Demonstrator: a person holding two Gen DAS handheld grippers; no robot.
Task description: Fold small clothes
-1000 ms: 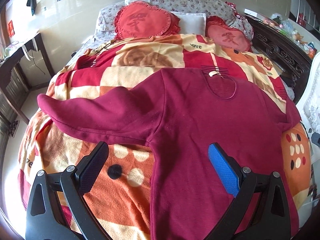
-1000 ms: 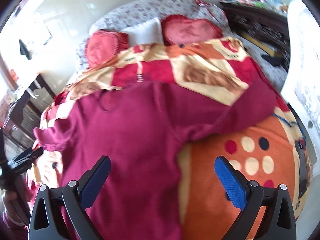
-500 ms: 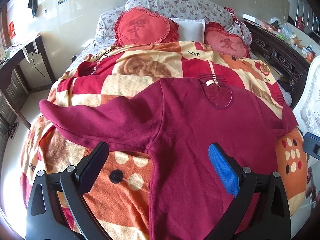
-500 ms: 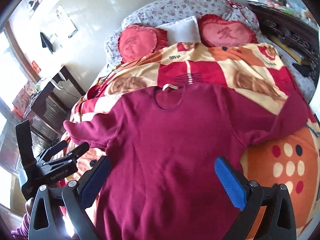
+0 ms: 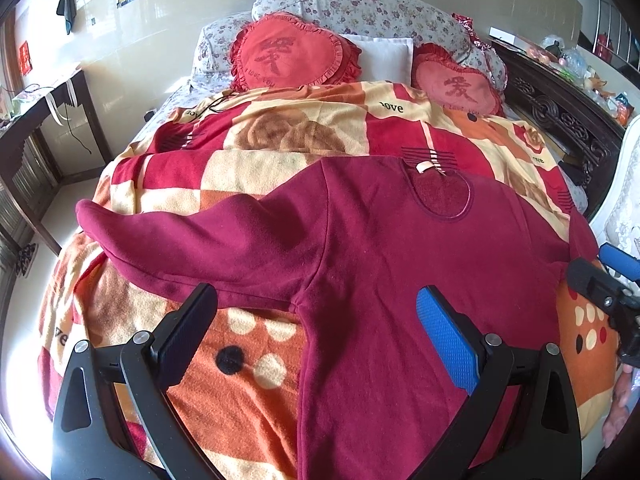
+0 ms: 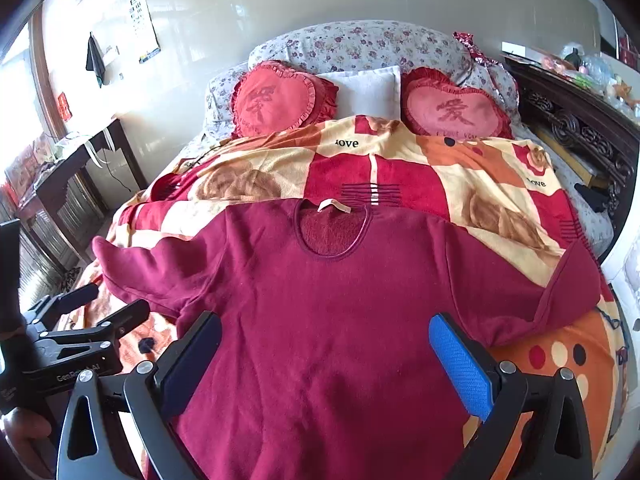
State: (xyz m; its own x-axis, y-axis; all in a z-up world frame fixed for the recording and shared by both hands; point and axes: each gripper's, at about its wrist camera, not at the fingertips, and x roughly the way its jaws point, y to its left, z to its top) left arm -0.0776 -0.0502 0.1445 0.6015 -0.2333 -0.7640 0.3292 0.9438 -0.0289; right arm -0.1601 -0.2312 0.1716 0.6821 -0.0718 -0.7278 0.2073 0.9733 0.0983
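A dark red long-sleeved sweater [image 5: 400,264] lies spread flat, front up, on a patterned blanket [image 5: 280,140] on the bed, collar toward the pillows; it also shows in the right wrist view [image 6: 340,312]. Its left sleeve [image 5: 180,240] sticks out to the left, its right sleeve [image 6: 540,292] to the right. My left gripper [image 5: 316,328] is open and empty, above the left armpit and side seam. My right gripper [image 6: 324,356] is open and empty, above the sweater's lower body. Each gripper shows at the edge of the other's view.
Two red heart cushions [image 6: 280,98] and a white pillow [image 6: 364,88] lie at the head of the bed. A dark carved wooden frame [image 6: 580,136] runs along the right. A dark side table [image 5: 36,120] stands on the left by the wall.
Both grippers have pulled back and risen, so more of the sweater and bed shows. The right gripper has swung left, now centred over the sweater's body. Both jaws stay open.
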